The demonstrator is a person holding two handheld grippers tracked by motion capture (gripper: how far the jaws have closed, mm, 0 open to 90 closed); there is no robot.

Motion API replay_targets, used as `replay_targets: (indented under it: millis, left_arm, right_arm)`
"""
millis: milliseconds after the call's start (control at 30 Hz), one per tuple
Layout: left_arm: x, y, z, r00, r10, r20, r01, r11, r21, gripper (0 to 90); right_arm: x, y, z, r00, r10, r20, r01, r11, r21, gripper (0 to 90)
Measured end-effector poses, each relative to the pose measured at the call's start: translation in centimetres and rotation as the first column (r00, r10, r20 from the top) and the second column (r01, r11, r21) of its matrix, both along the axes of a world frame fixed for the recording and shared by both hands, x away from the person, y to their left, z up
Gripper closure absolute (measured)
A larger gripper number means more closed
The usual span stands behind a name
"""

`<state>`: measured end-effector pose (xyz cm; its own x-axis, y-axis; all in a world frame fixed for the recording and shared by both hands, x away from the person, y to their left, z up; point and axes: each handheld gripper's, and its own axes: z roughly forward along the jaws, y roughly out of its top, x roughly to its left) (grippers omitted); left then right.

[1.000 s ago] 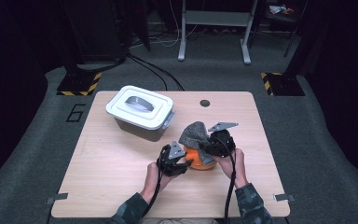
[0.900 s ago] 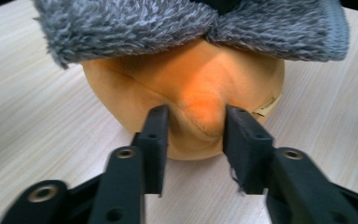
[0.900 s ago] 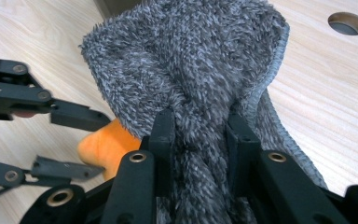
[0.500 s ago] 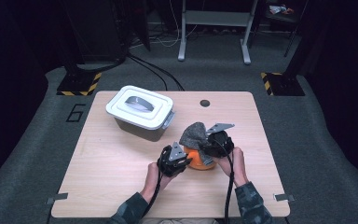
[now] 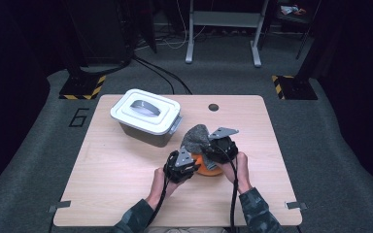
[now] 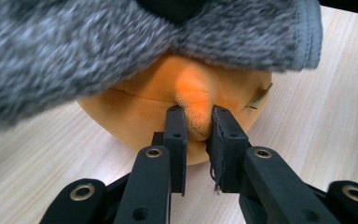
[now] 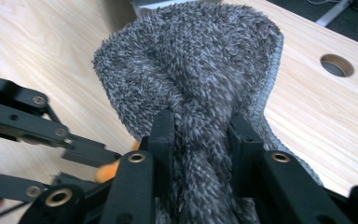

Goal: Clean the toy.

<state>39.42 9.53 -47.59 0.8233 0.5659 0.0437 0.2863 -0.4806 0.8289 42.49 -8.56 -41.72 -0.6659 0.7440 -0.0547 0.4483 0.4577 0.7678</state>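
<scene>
1. While your left gripper point(image 6: 193, 122) pinches a small nub of the orange plush point(image 6: 140, 116) between its pads, only that fold of fabric is held; a hard pull could slip it free or strain the seam.
2. Your right gripper point(image 7: 200, 135) is clamped on a bunched ridge of the grey fleece cloth point(image 7: 191, 60), which drapes over the plush. Its jaws have just been closing again, with the fleece between them, so the bite may be shallow, and a lift may shed the cloth.
3. Pulling the two grippers apart at unequal pace risks dragging the plush across the table point(image 5: 126, 184) rather than uncovering it.
4. Both things sit near the middle of the table toward your edge; the lidded white box point(image 5: 145, 116) stands close behind, toward the far left corner, and a wide sweep could strike it.
5. Hard to judge: what the plush is, since the cloth hides its top; whether anything lies under it; the blurred cloth edge in the left gripper view.
</scene>
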Motion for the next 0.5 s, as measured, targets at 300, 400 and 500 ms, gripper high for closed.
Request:
replay_targets:
  millis: [300,400,500]
  left_arm:
    - [0.06,0.03,-0.16,0.9997,0.016,-0.016,-0.016,0.9999,-0.004,77.9]
    - [0.02,-0.06,-0.19,0.9994,0.024,-0.025,-0.024,0.9997,-0.010,78.2]
    - [0.02,-0.11,-0.22,0.9992,0.029,-0.029,-0.029,0.9995,-0.012,78.3]
  right_arm:
    - [0.07,0.38,-0.99,1.0000,0.004,0.005,-0.004,0.9996,-0.027,68.5]
    - [-0.05,0.10,-0.92,0.9999,0.008,0.008,-0.007,0.9992,-0.039,68.5]
    - [-0.16,0.02,-0.84,0.9998,-0.004,0.017,0.004,0.9993,-0.037,68.5]
